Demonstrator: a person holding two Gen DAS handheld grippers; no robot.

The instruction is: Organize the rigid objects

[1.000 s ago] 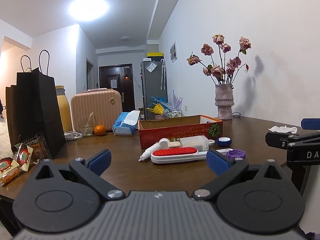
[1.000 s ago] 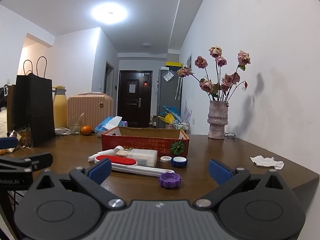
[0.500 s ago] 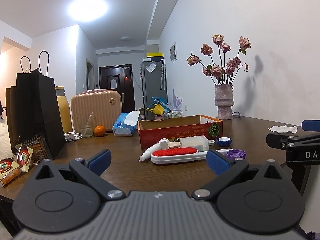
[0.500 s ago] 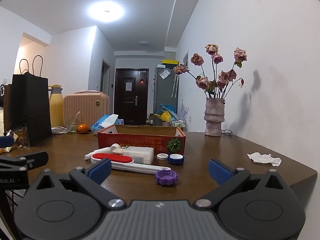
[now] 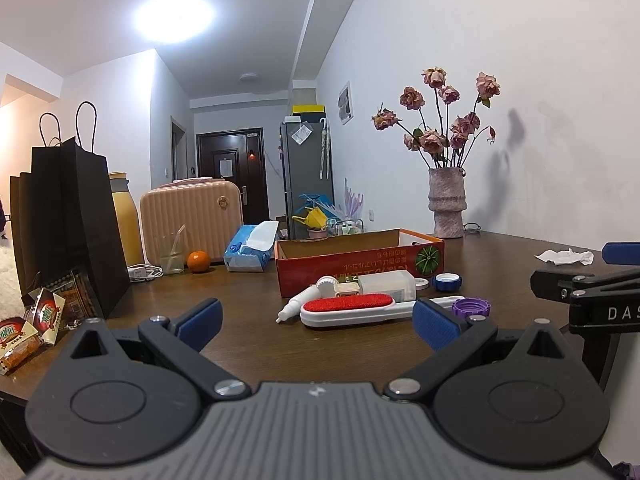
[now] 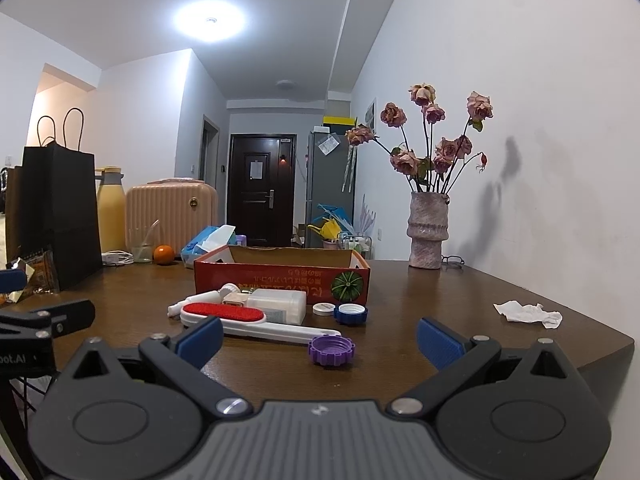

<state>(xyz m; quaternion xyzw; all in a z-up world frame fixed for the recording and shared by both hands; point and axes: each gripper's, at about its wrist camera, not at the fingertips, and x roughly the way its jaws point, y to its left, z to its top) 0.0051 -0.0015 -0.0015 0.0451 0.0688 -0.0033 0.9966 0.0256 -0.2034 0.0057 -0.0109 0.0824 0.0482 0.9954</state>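
A red-topped lint brush point(image 6: 224, 314) lies on the table point(image 6: 420, 304) just in front of the red cardboard box point(image 6: 280, 276), whose inside is hidden by its front wall. Crowded against the brush are a white bottle point(image 5: 298, 307) and a clear plastic case point(image 6: 278, 304). At the brush's 3 o'clock sit a blue cap point(image 6: 350, 313) and a purple cap point(image 6: 331, 350). Left gripper point(image 5: 316, 318) and right gripper point(image 6: 318, 338) fingers are spread wide, holding nothing.

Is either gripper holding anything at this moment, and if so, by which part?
Nothing is held. The left gripper and right gripper are both open with empty fingers; the purple cap and lint brush lie untouched on the table.
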